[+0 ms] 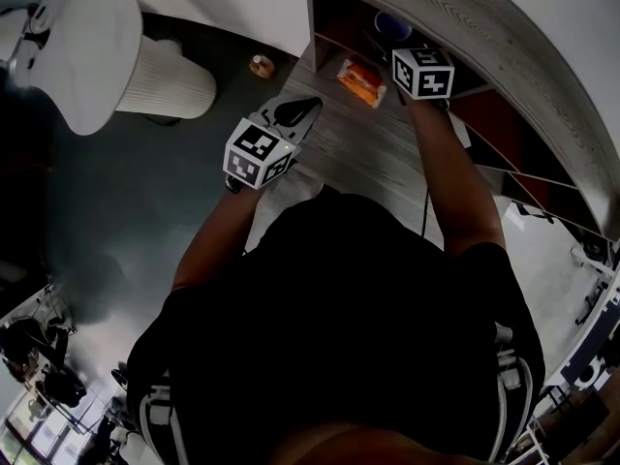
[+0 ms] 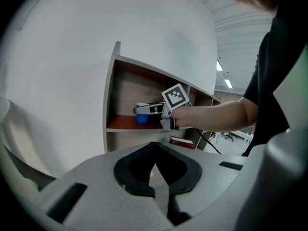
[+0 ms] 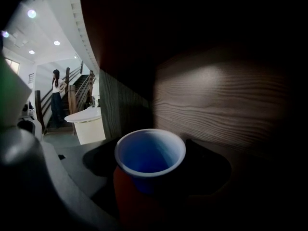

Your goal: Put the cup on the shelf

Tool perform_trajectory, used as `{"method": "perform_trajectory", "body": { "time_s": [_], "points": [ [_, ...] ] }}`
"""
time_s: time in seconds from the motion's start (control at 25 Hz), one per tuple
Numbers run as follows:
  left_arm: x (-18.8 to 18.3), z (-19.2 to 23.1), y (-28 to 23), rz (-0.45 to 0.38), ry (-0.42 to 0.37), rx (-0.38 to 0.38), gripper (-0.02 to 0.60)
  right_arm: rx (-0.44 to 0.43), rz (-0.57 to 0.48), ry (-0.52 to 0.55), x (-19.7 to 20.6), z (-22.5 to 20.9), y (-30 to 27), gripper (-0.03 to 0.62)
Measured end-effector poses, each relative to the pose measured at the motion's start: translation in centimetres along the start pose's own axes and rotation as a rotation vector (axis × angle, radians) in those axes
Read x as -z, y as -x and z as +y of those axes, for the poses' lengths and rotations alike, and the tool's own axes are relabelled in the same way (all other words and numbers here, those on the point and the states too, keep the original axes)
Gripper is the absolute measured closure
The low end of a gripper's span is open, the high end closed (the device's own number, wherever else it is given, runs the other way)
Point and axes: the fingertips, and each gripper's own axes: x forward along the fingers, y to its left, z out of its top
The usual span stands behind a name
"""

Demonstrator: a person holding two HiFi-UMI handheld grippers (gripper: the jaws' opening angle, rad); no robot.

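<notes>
A blue cup (image 3: 150, 155) with a white rim stands upright on the red board (image 2: 122, 121) inside the wooden shelf (image 1: 504, 37). My right gripper (image 3: 151, 179) reaches into that compartment with its jaws wide on either side of the cup, and a dark gap shows on each side, so it is open. The left gripper view shows the cup (image 2: 142, 118) just under the right gripper's (image 2: 143, 109) fingers. From the head view the cup (image 1: 392, 25) is half hidden in shadow. My left gripper (image 1: 308, 105) hovers over the table (image 1: 358, 143), shut and empty (image 2: 154, 146).
An orange packet (image 1: 360, 78) lies on the table by the shelf's foot, and a small brown object (image 1: 262, 66) sits at the table's far corner. A white ribbed stand (image 1: 165, 76) is on the floor to the left. A book (image 2: 183, 142) lies on the lower shelf.
</notes>
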Motion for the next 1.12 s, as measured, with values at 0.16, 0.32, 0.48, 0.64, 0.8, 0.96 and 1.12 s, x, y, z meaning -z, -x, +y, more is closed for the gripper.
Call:
{"method": "perform_trajectory", "body": {
  "time_s": [0.16, 0.32, 0.48, 0.64, 0.8, 0.96, 1.12],
  "points": [
    [-0.1, -0.3, 0.5, -0.003, -0.005, 0.000, 0.563, -0.006, -0.009, -0.001, -0.2, 0.6, 0.5, 0.195],
    [-0.1, -0.7, 0.8, -0.002, -0.011, 0.004, 0.563, 0.011, -0.006, 0.009, -0.2, 0.5, 1.2, 0.195],
    [0.3, -1.1, 1.1, 0.007, -0.017, 0.010, 0.563, 0.030, -0.010, 0.015, -0.3, 0.5, 2.0, 0.195],
    [0.5, -1.8, 1.6, 0.009, -0.025, 0.021, 0.563, 0.050, -0.011, 0.021, -0.2, 0.7, 3.1, 0.195],
    [0.6, -2.5, 2.2, 0.012, -0.037, 0.032, 0.563, 0.073, -0.003, 0.018, 0.2, 1.0, 4.5, 0.195],
    [0.7, -3.2, 3.1, 0.010, -0.049, 0.043, 0.563, 0.091, -0.018, 0.014, 0.1, 1.6, 6.0, 0.195],
    [0.8, -3.9, 3.8, 0.012, -0.063, 0.040, 0.563, 0.095, -0.036, 0.011, -0.3, 2.3, 7.2, 0.195]
  ]
}}
